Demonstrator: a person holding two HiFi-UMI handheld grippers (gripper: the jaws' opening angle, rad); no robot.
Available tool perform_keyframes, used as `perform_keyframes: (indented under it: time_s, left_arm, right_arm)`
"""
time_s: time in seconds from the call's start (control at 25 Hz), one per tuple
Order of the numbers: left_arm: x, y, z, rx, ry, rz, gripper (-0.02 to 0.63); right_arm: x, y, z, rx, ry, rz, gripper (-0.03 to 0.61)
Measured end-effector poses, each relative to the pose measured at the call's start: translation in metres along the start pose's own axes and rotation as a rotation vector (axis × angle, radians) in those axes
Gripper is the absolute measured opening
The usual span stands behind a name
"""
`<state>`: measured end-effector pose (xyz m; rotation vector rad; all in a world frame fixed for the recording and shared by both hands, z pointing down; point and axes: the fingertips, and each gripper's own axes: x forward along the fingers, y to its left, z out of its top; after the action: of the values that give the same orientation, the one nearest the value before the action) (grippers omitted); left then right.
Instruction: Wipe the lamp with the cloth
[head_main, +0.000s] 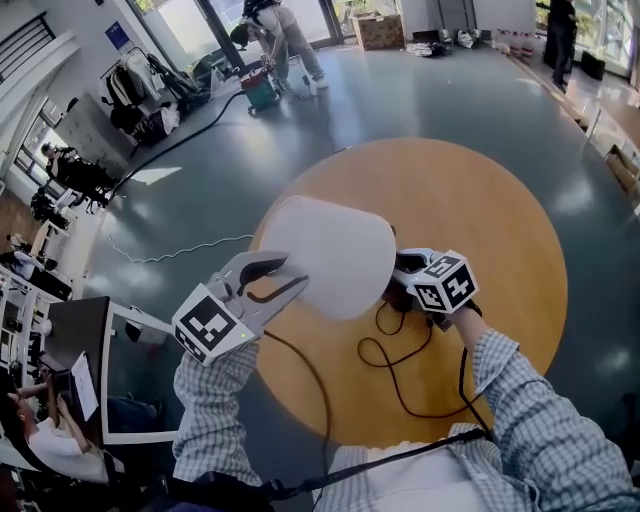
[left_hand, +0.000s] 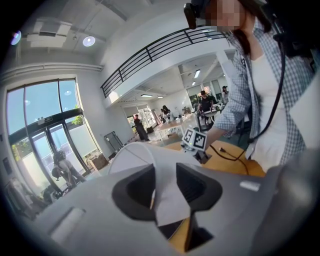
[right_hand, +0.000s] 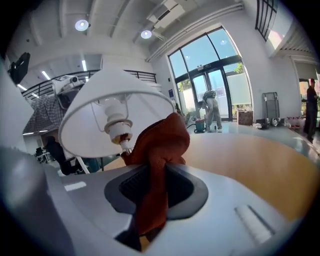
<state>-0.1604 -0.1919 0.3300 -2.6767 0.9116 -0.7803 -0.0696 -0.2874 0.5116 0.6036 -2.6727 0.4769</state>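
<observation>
A white lampshade (head_main: 330, 255) stands tilted over the round wooden table (head_main: 490, 200). My left gripper (head_main: 292, 278) is shut on the shade's near-left rim; in the left gripper view the thin white shade wall (left_hand: 162, 195) is pinched between the jaws of the left gripper (left_hand: 165, 189). My right gripper (head_main: 403, 272) reaches in under the shade's right side. It is shut on a rust-red cloth (right_hand: 157, 145), whose bunched top lies against the lamp's stem just below the white bulb socket (right_hand: 116, 120). The shade's inside (right_hand: 95, 107) shows above it.
The lamp's black cable (head_main: 385, 352) loops over the near part of the table. Grey floor surrounds the table. Desks with monitors (head_main: 75, 340) stand at the left. A person with a green vacuum cleaner (head_main: 262, 92) works far off by the glass doors.
</observation>
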Motion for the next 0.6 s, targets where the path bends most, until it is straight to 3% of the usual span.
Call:
perform_keyframes:
  time_s: [0.28,0.48,0.6]
  left_arm:
    - [0.003,-0.003,0.007,0.069,0.011,-0.026,0.127]
    - [0.014,-0.017,0.024,0.175,0.050,-0.076,0.130]
    - [0.025,-0.027,0.034,0.255,0.072,-0.102,0.132]
  right_arm:
    - [-0.020,-0.028,-0.068,0.144,0.081,-0.096,0.083]
    - [-0.035,-0.026,-0.094,0.131,0.138,-0.123,0.083]
    - [-0.052,-0.024,-0.094,0.139,0.110,-0.141,0.083]
